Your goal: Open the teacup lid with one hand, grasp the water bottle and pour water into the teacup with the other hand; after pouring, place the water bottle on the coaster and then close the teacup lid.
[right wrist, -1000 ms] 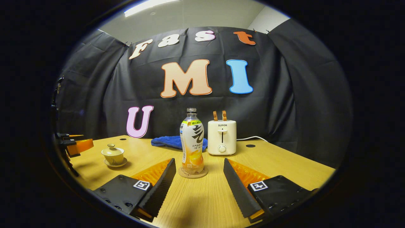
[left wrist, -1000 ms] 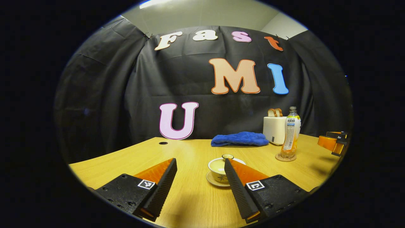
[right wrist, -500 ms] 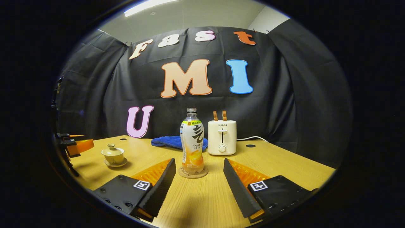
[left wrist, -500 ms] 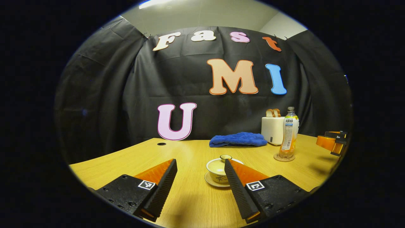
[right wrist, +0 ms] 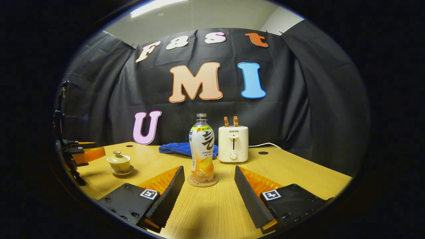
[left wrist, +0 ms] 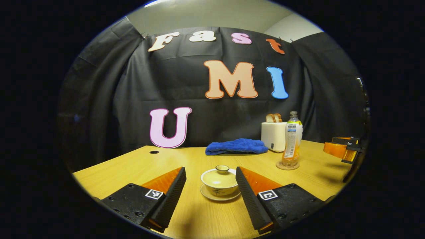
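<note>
My left gripper (left wrist: 211, 186) wide open, empty; lidded teacup (left wrist: 219, 181) between fingertips. Porcelain lid (left wrist: 220, 175) likely slick, fragile: pinch knob (left wrist: 222, 168). Right gripper (right wrist: 209, 186) open, empty; water bottle (right wrist: 202, 149) ahead, light, squashy.

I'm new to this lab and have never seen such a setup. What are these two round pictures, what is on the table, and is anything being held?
A person holds one set of tongs in each hand; a camera rides on each. In the left gripper view, the left tongs stand open with the lidded teacup between their fingers. In the right gripper view, the right tongs stand open before the bottle on its coaster. The table also carries a toaster and blue cloth. Nothing is held.
</note>
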Demonstrator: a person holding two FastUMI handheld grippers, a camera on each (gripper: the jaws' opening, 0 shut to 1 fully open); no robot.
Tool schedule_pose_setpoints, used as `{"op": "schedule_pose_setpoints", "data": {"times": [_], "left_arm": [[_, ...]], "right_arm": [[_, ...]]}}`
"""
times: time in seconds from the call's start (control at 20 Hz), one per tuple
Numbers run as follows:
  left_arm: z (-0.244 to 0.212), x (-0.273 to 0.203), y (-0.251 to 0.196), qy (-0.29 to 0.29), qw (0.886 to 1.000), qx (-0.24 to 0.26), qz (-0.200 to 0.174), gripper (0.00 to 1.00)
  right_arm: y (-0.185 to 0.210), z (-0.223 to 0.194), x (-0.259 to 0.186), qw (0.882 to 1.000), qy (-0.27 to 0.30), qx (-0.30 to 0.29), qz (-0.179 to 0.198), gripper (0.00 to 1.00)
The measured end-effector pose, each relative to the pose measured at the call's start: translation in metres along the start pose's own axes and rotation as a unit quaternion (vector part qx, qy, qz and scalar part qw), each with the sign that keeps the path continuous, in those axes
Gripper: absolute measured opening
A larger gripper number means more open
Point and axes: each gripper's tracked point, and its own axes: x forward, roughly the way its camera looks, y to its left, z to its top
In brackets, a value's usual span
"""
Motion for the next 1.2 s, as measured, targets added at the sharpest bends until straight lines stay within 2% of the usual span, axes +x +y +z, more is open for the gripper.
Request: {"op": "schedule_pose_setpoints", "data": {"times": [0.1, 0.2, 0.25, 0.3, 0.4, 0.45, 0.5, 0.55, 0.65, 0.7, 0.75, 0.8, 0.9, 0.95, 1.0, 1.1, 1.15, 1.2], "left_arm": [[-0.001, 0.009, -0.006, 0.003, 1.0, 0.0, -0.013, 0.88], [-0.004, 0.017, -0.011, 0.012, 1.0, 0.003, -0.028, 0.88], [-0.005, 0.02, -0.013, 0.018, 0.999, 0.004, -0.033, 0.84], [-0.008, 0.024, -0.015, 0.024, 0.999, 0.004, -0.036, 0.88], [-0.012, 0.034, -0.016, 0.037, 0.999, 0.005, -0.039, 0.88], [-0.013, 0.038, -0.017, 0.042, 0.998, 0.007, -0.041, 0.88], [-0.014, 0.044, -0.019, 0.046, 0.998, 0.009, -0.044, 0.87], [-0.014, 0.049, -0.02, 0.048, 0.998, 0.01, -0.046, 0.87], [-0.015, 0.058, -0.022, 0.049, 0.998, 0.012, -0.048, 0.84], [-0.016, 0.063, -0.021, 0.05, 0.998, 0.012, -0.047, 0.77], [-0.016, 0.067, -0.022, 0.055, 0.997, 0.013, -0.05, 0.77], [-0.018, 0.069, -0.023, 0.061, 0.997, 0.014, -0.05, 0.77], [-0.024, 0.072, -0.026, 0.076, 0.996, 0.017, -0.054, 0.73], [-0.024, 0.072, -0.026, 0.078, 0.995, 0.018, -0.054, 0.69], [-0.024, 0.072, -0.024, 0.078, 0.995, 0.019, -0.052, 0.7], [-0.022, 0.072, -0.023, 0.074, 0.996, 0.019, -0.05, 0.59], [-0.022, 0.074, -0.021, 0.073, 0.996, 0.02, -0.046, 0.51], [-0.021, 0.074, -0.019, 0.07, 0.996, 0.02, -0.043, 0.46]], "right_arm": [[0.001, 0.0, 0.0, 1.0, 0.0, 0.0, 0.003, 0.93], [0.001, 0.0, -0.001, 1.0, 0.0, 0.0, 0.004, 0.96], [0.001, 0.0, -0.001, 1.0, 0.0, 0.0, 0.005, 0.97], [0.001, 0.001, -0.001, 1.0, 0.0, 0.0, 0.006, 0.98], [0.002, 0.001, -0.001, 1.0, 0.0, 0.0, 0.009, 0.98], [0.002, 0.001, -0.001, 1.0, 0.0, 0.0, 0.01, 0.93], [0.002, 0.001, -0.001, 1.0, 0.001, 0.0, 0.011, 1.0], [0.002, 0.001, -0.002, 1.0, 0.001, 0.0, 0.012, 1.0], [0.003, 0.001, -0.002, 1.0, 0.001, 0.0, 0.014, 0.93], [0.003, 0.001, -0.002, 1.0, 0.002, 0.0, 0.016, 0.98], [0.003, 0.001, -0.003, 1.0, 0.002, 0.0, 0.018, 0.93], [0.004, 0.002, -0.003, 1.0, 0.003, 0.0, 0.019, 0.97], [0.004, 0.002, -0.003, 1.0, 0.003, 0.0, 0.02, 0.98], [0.004, 0.002, -0.003, 1.0, 0.003, 0.0, 0.021, 0.98], [0.004, 0.002, -0.003, 1.0, 0.003, 0.0, 0.022, 0.93], [0.004, 0.002, -0.004, 1.0, 0.003, 0.0, 0.022, 0.93], [0.005, 0.002, -0.003, 1.0, 0.003, 0.0, 0.023, 0.98], [0.004, 0.002, -0.004, 1.0, 0.003, 0.0, 0.023, 0.98]]}}
